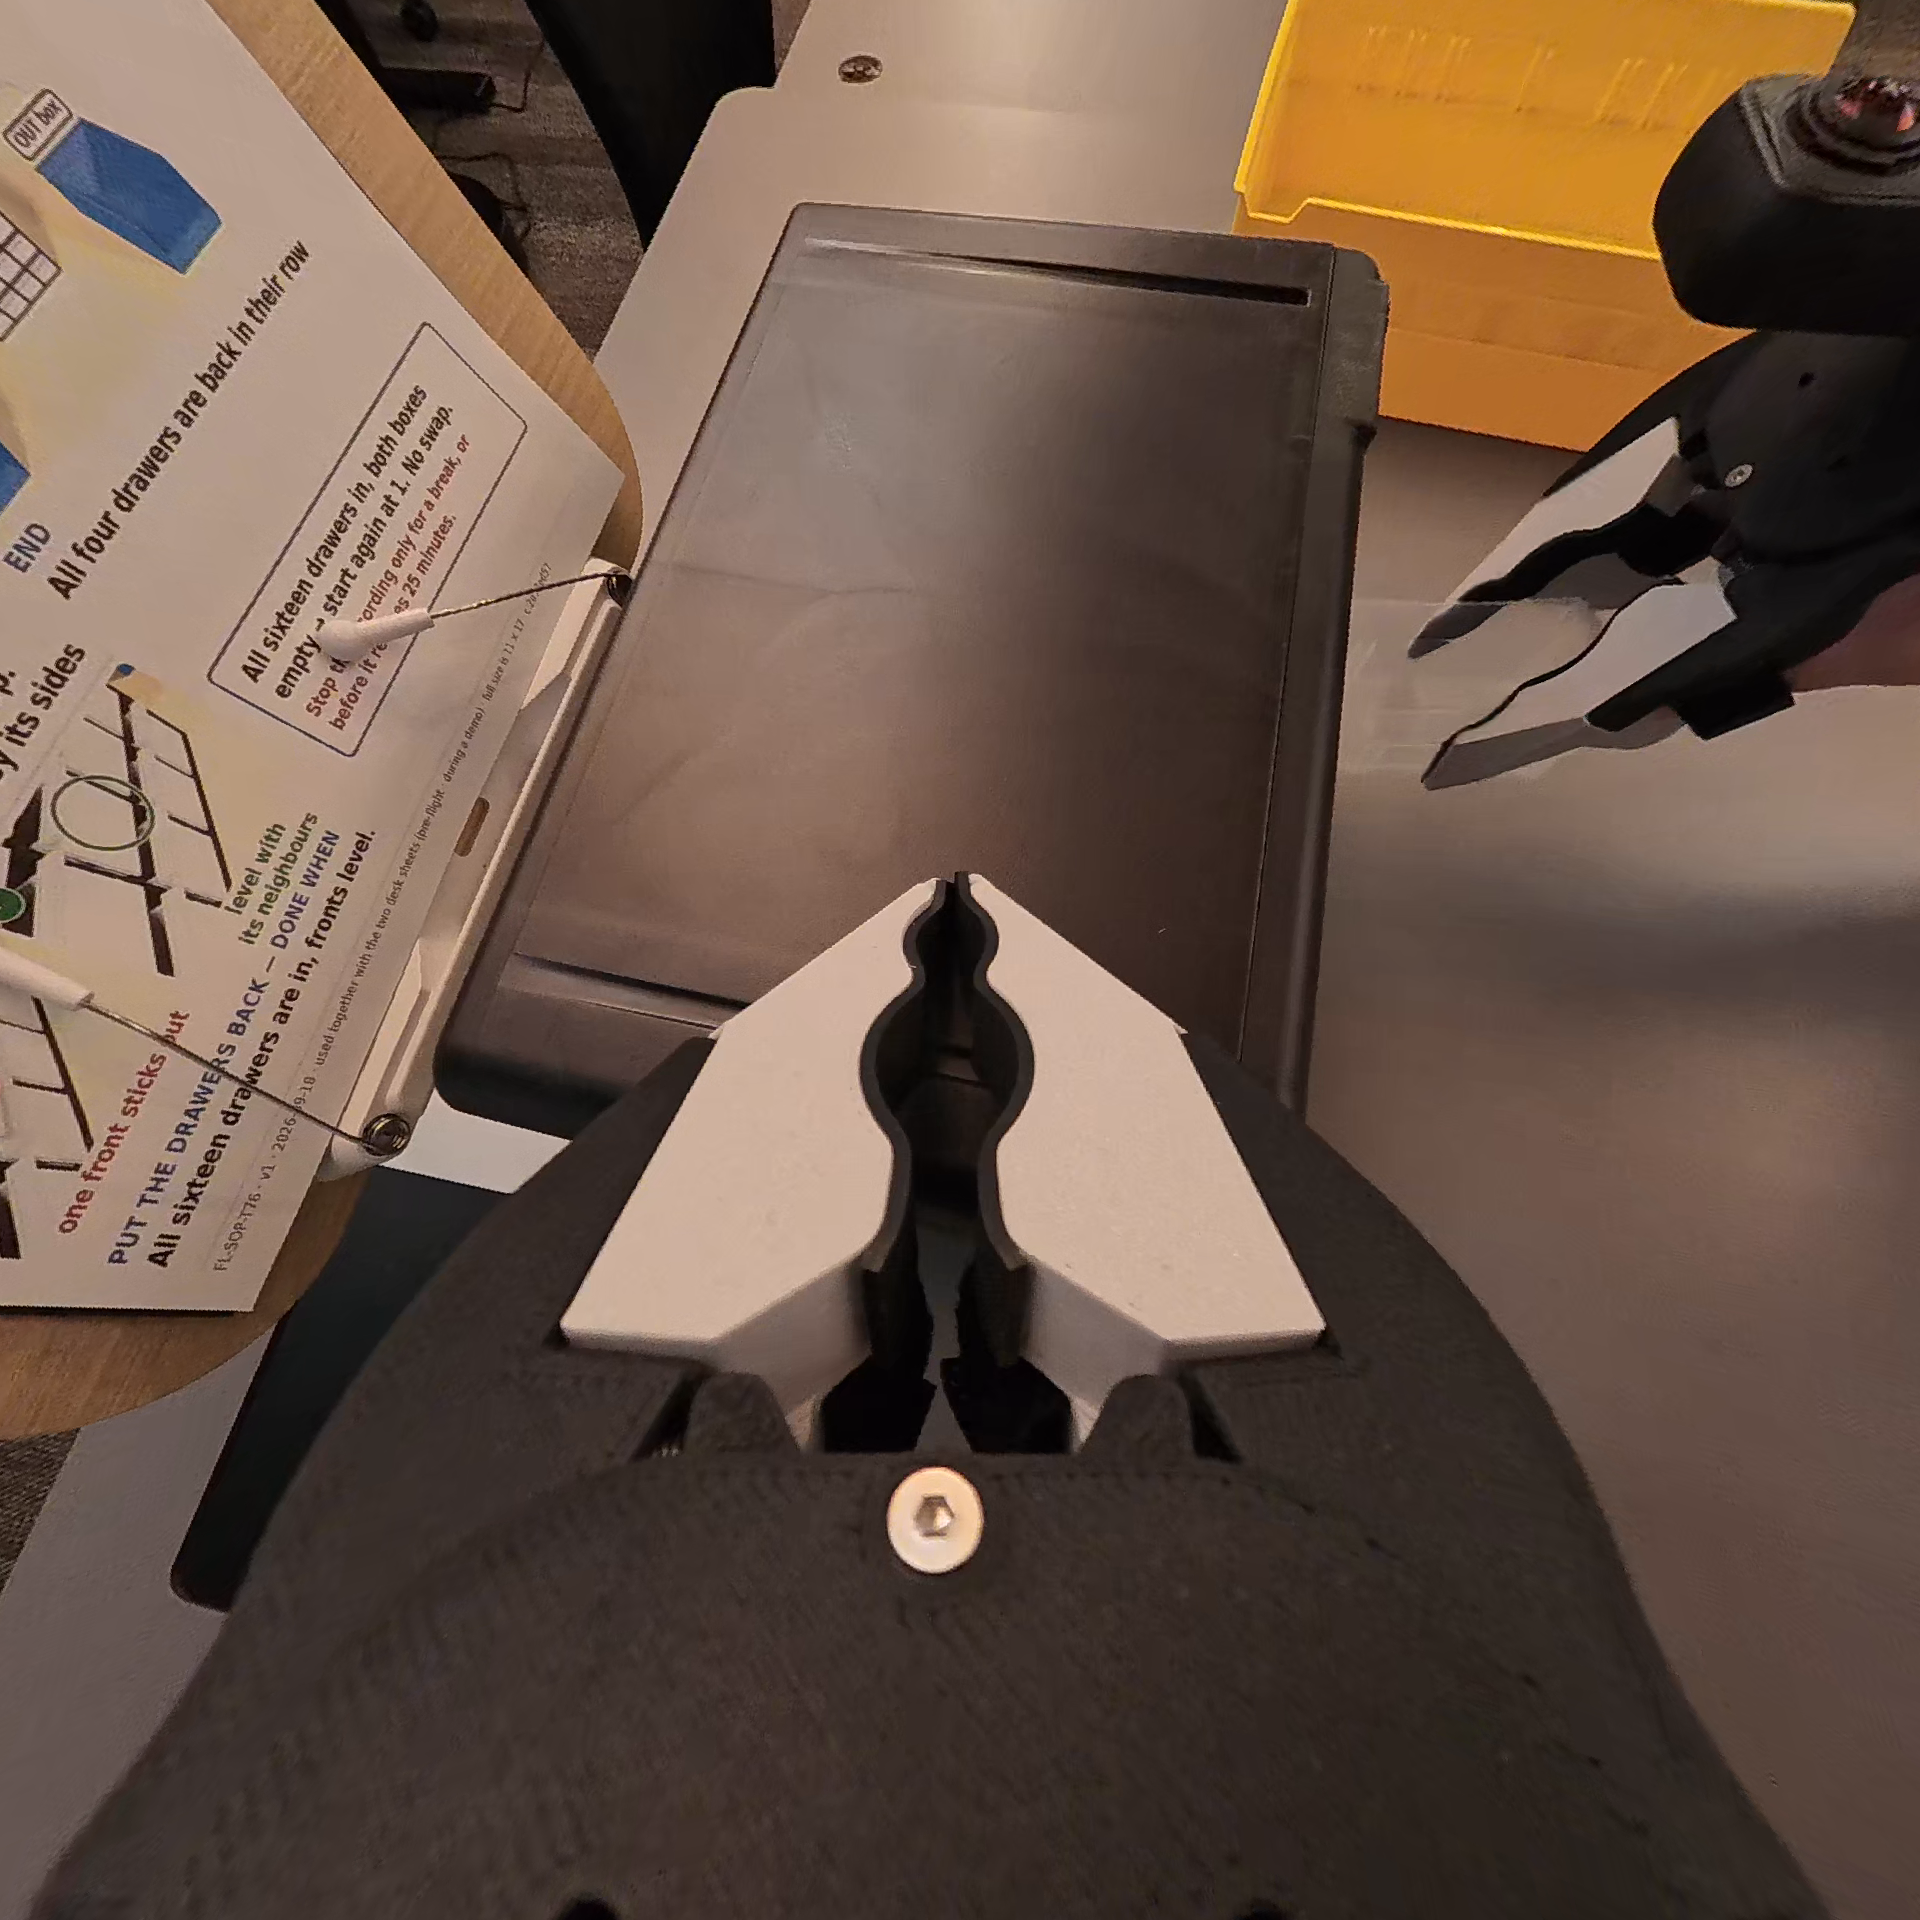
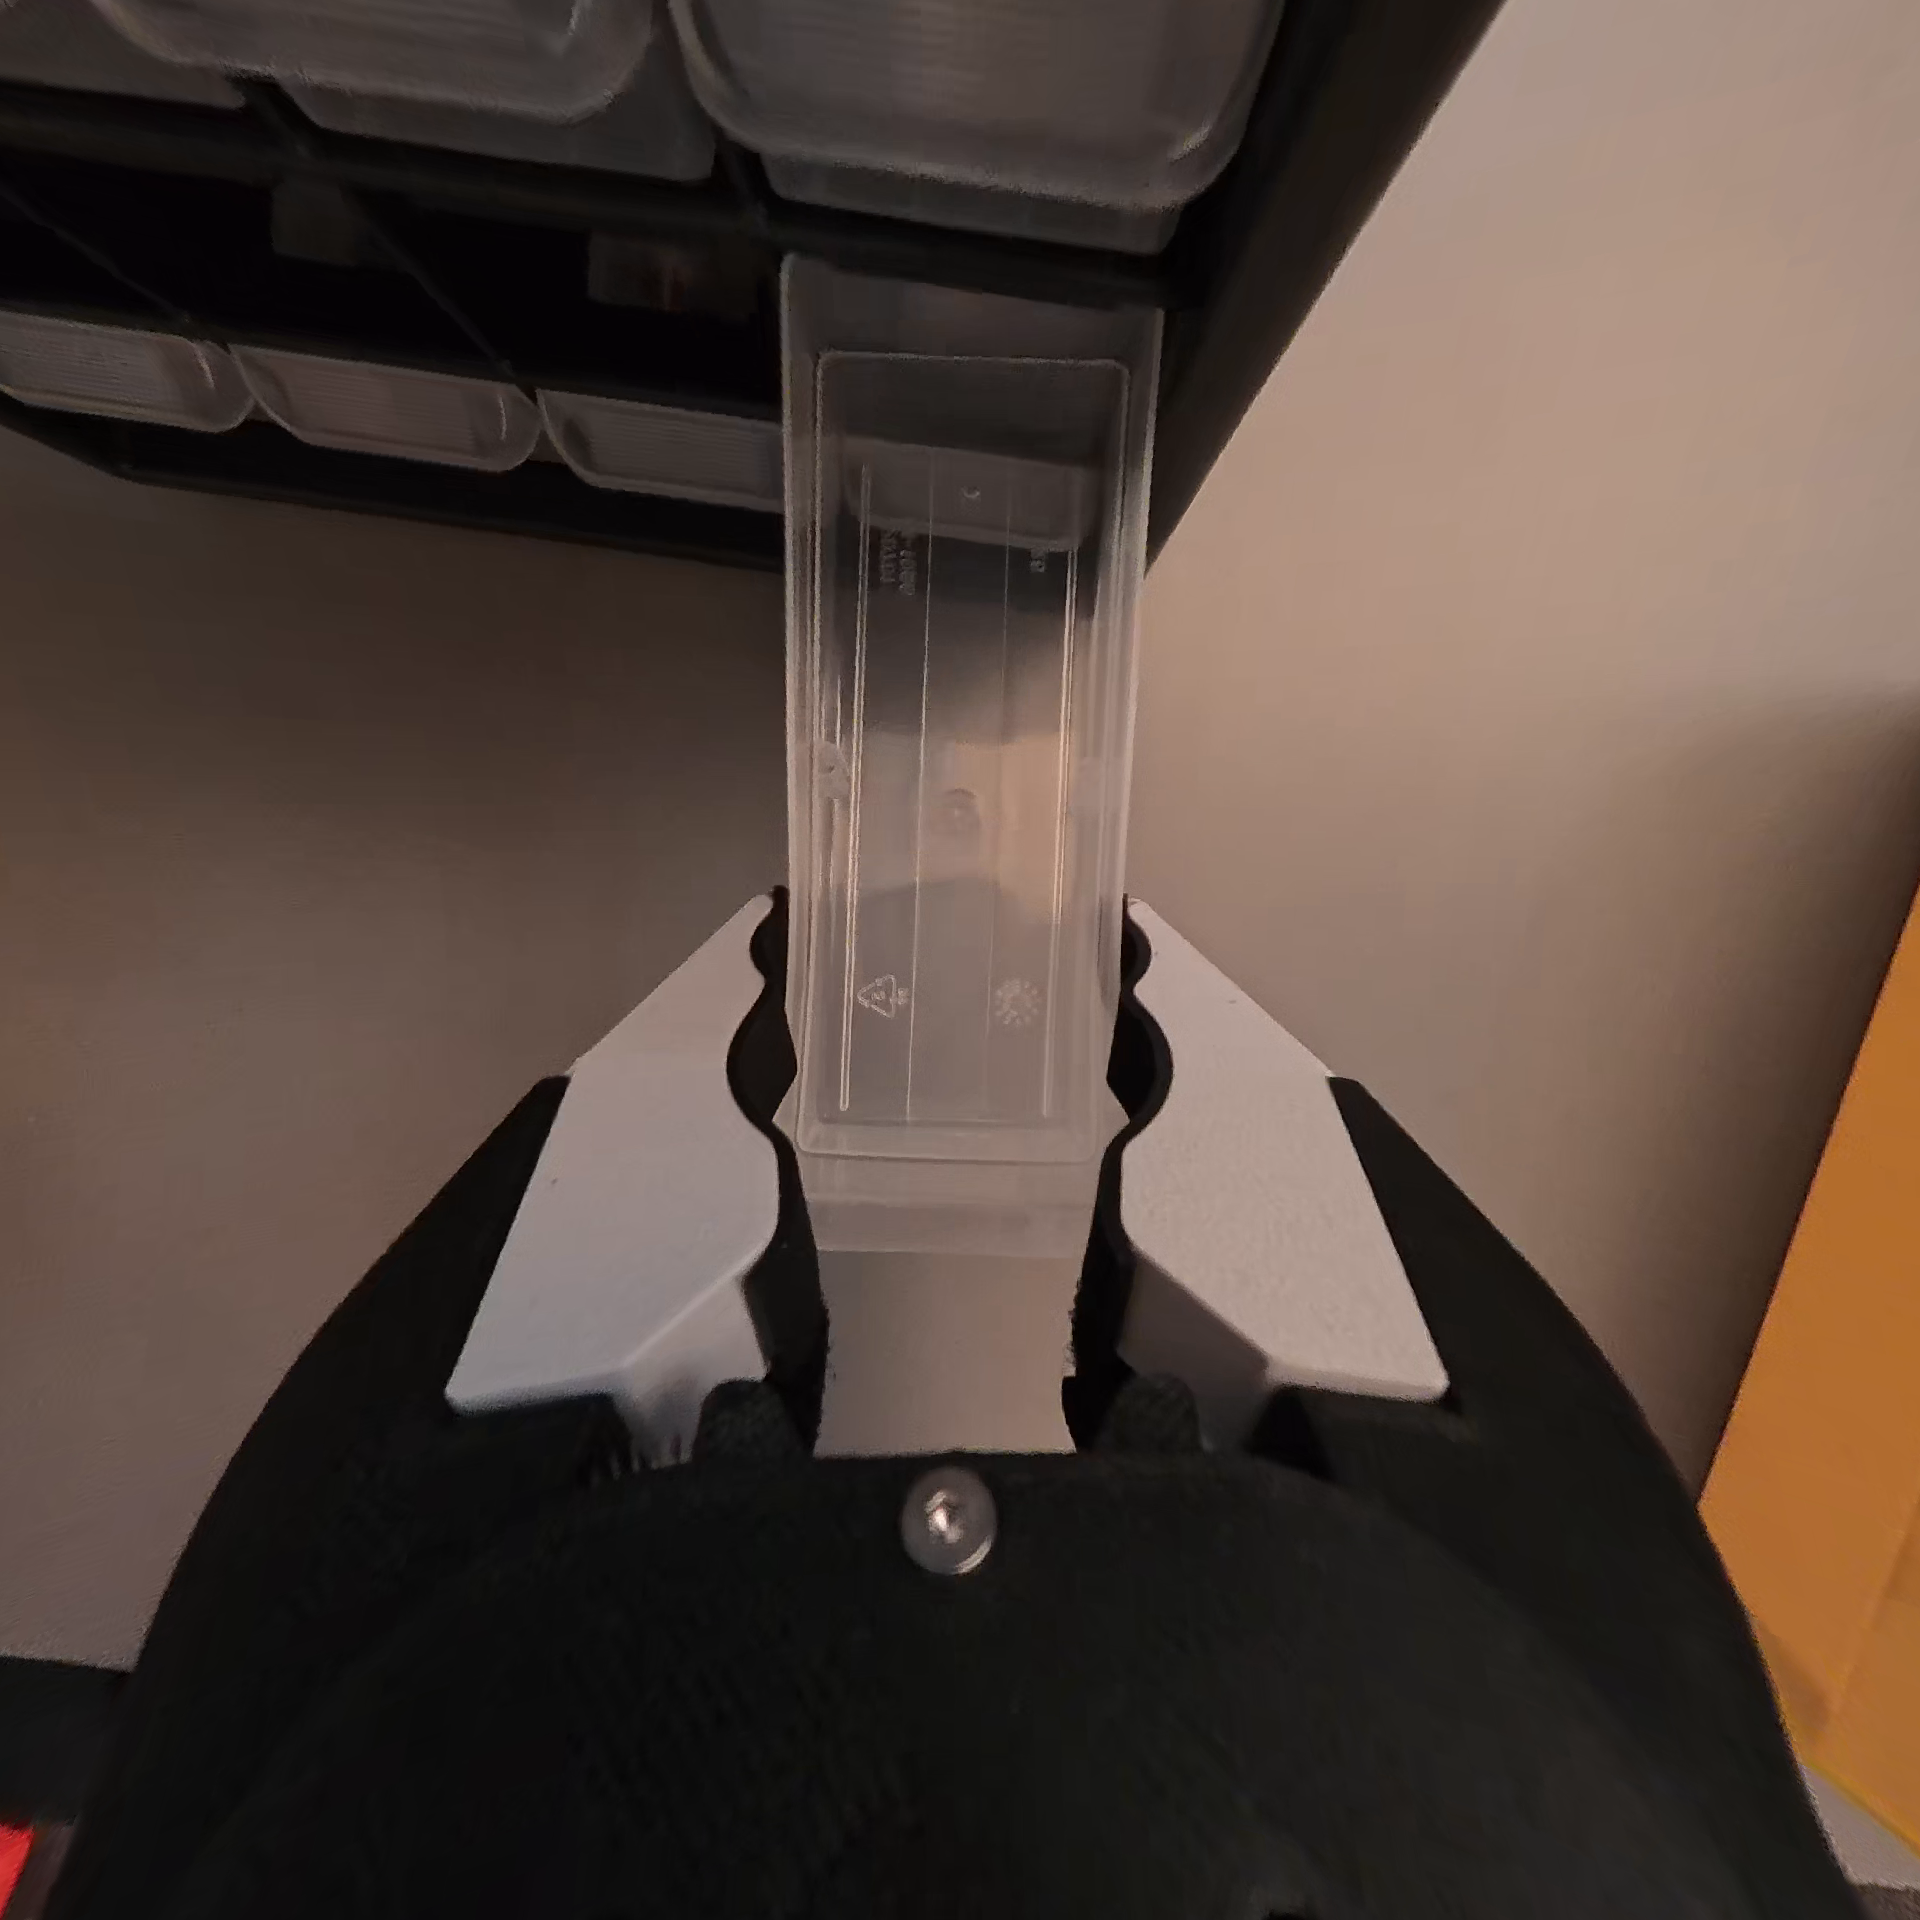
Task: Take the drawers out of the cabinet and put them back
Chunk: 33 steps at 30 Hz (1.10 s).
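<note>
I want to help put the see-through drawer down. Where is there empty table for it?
Bare grey table lies right of the black cabinet, in front of the yellow bin. More shows under the clear drawer that the right gripper holds. It is crowded left of the cabinet, where the instruction sheet lies.

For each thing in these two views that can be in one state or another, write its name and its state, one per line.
left tool: shut, holding nothing, over the cabinet top.
right tool: shut on the clear drawer's sides.
clear drawer: empty, partly out of its slot.
cabinet: two slots left of that drawer empty, other drawers in.
yellow bin: upright, contents not visible.
</note>
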Available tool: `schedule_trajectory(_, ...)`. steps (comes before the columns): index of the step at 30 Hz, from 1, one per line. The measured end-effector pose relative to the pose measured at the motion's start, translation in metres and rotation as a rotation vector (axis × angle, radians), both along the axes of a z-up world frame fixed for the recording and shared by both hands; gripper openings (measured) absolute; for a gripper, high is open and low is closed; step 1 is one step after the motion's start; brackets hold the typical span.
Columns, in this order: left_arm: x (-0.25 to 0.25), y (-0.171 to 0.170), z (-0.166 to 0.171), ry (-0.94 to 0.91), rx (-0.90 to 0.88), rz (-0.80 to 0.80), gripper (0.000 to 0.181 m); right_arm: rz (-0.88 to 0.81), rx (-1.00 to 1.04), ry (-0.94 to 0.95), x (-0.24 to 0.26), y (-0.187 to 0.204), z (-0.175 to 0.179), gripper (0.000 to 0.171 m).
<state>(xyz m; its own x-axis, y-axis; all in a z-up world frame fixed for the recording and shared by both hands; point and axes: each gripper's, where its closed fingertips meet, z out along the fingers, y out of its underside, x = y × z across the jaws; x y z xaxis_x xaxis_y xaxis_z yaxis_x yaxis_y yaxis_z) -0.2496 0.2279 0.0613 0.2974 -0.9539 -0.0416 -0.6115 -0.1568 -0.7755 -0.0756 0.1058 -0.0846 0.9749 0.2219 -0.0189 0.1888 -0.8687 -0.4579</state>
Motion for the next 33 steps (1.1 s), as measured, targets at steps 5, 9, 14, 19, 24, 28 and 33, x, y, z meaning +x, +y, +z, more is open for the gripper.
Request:
schedule_trajectory(5, 0.0, 0.0, 0.0, -0.002, 0.004, -0.001, 0.0, -0.023, 0.056, 0.019, -0.006, 0.017, -0.003, 0.059)
schedule_trajectory(9, 0.0, 0.0, 0.0, -0.01, 0.001, -0.002, 0.0, -0.031, 0.105, 0.016, -0.009, 0.035, -0.005, 0.06)
schedule_trajectory(14, 0.0, 0.0, 0.0, -0.03, -0.014, -0.003, 0.0, 0.002, 0.212, 0.099, -0.017, 0.058, 0.003, 0.065)
schedule_trajectory(19, 0.0, 0.0, 0.0, -0.027, -0.014, -0.008, 0.0, 0.222, 0.608, 0.06, -0.014, 0.041, 0.054, 0.078)
schedule_trajectory(24, 0.0, 0.0, 0.0, -0.014, -0.011, -0.01, 0.0, 0.748, 1.0, -0.325, -0.014, -0.009, 0.065, 0.047)
schedule_trajectory(28, 0.0, 0.0, 0.0, -0.017, -0.012, -0.007, 0.0, 0.936, 0.966, -0.618, -0.015, -0.011, 0.021, 0.029)
schedule_trajectory(33, 0.0, 0.0, 0.0, -0.016, -0.021, -0.003, 0.0, 0.894, 1.068, -0.766, -0.009, 0.003, 0.024, 0.014)
